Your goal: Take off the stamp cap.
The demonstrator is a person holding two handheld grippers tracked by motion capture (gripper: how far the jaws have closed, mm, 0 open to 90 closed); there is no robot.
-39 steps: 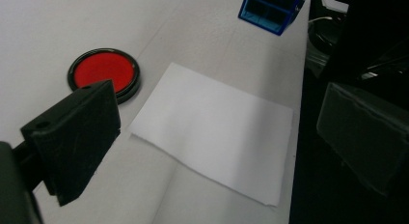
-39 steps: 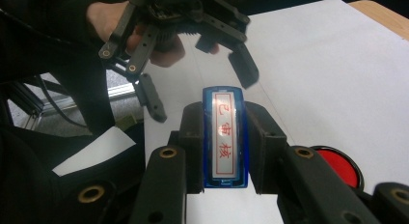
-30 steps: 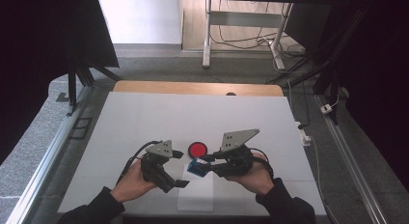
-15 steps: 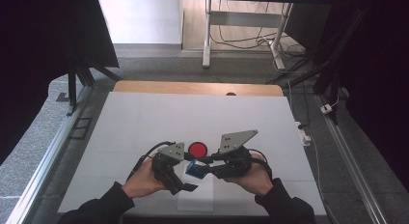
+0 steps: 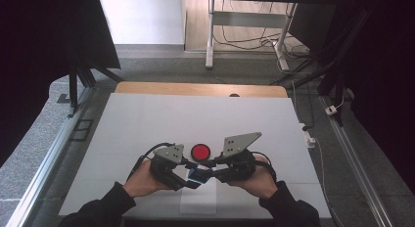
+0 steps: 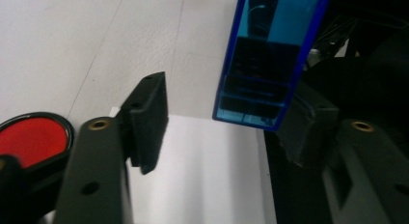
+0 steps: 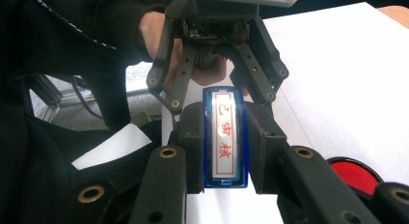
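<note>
A blue transparent stamp (image 7: pixel 225 137) with red characters on its white face is clamped between the pads of my right gripper (image 7: pixel 225 151), which is shut on it. It hangs just above the table between both hands (image 5: pixel 197 175). My left gripper (image 6: pixel 226 122) faces it from the other side, and its jaws have just been closing with the stamp's far end (image 6: pixel 270 55) between them. One pad (image 6: pixel 147 120) still stands clear of the stamp; the other sits close against it. A round red disc in a black rim (image 5: pixel 200 151) lies just beyond the grippers.
A small white sheet (image 5: pixel 198 202) lies under the grippers near the front edge of the white table (image 5: pixel 147 119). A wooden strip (image 5: pixel 200 89) runs along the far edge. Metal rails flank both sides.
My left gripper has shifted right toward the right gripper and brought its jaws around the stamp, narrowing them. The right gripper and the stamp have stayed put.
</note>
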